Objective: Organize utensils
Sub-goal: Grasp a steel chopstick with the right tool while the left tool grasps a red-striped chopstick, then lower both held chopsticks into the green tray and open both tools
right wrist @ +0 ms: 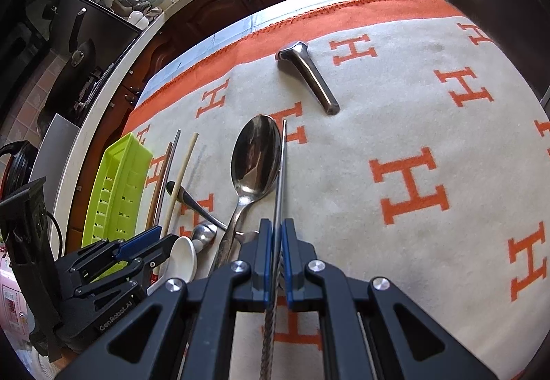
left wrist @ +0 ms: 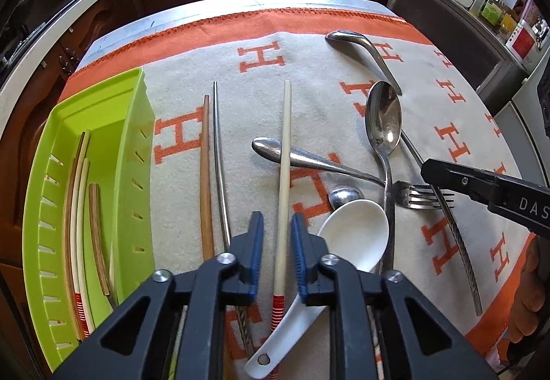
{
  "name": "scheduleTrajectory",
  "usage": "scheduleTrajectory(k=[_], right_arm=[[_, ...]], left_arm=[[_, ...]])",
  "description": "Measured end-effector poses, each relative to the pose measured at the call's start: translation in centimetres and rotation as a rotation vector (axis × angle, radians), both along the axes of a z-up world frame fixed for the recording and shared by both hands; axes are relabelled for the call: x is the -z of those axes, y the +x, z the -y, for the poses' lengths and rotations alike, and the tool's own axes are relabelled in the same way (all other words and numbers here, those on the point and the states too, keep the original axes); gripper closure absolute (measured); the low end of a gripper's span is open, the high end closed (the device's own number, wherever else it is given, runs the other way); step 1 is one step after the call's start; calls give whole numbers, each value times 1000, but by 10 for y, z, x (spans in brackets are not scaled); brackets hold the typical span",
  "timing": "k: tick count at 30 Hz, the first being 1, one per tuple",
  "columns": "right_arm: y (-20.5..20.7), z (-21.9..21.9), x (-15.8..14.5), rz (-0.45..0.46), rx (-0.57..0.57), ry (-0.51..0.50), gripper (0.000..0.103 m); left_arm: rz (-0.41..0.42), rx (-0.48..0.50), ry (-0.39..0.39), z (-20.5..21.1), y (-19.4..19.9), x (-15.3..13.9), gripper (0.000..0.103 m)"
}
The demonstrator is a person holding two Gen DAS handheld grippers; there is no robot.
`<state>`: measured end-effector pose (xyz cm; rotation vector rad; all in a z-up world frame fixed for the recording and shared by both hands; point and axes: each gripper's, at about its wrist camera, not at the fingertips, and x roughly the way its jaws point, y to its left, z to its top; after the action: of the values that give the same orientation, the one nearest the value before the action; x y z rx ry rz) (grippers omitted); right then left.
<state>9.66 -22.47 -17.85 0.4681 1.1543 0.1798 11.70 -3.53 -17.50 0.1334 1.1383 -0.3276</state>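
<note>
A: Two grips logged. Left hand-held gripper [left wrist: 277,225] is pinched narrow on the cream chopstick with red-striped end [left wrist: 284,153], lower centre of its view. Right hand-held gripper [right wrist: 275,232] is clamped on the thin steel chopstick with twisted handle [right wrist: 281,180].

B: Step?

A: Pick-up, I judge. Lime-green slotted plastic tray [left wrist: 134,125] at left holds several chopsticks.

B: Next?

A: Probably lifting clear of the white ceramic spoon [left wrist: 357,235], then carrying leftward to the tray.
</note>
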Motion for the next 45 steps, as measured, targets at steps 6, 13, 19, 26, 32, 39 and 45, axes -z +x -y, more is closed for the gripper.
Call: scheduleTrajectory(k=[6,13,19,26,32,39,45], right_arm=[[-1,5,1,-5,14,43,97],[-7,18,-2,-7,60,83,98],[-14,28,-9,1,104,86,98],[-24,29,-19,14,107,96,98],[-26,12,-41,54,56,118,98],[-15,-50,-77,90,-110,179,98],[8,-123,-97,73,-232,244,98]], left_arm=[[-22,-45,-51,-5,-1,-2,100],[10,-83,-97,-15,-11,-25,100],[52,-112,-112,-28,-22,-49,100],[91,-142,-123,-47,-36,-72,100],[123,-190,-130,-78,-49,-91,100],[145,-260,-97,-127,-55,-100,100],[125,-302,-80,-163,-51,-91,100]])
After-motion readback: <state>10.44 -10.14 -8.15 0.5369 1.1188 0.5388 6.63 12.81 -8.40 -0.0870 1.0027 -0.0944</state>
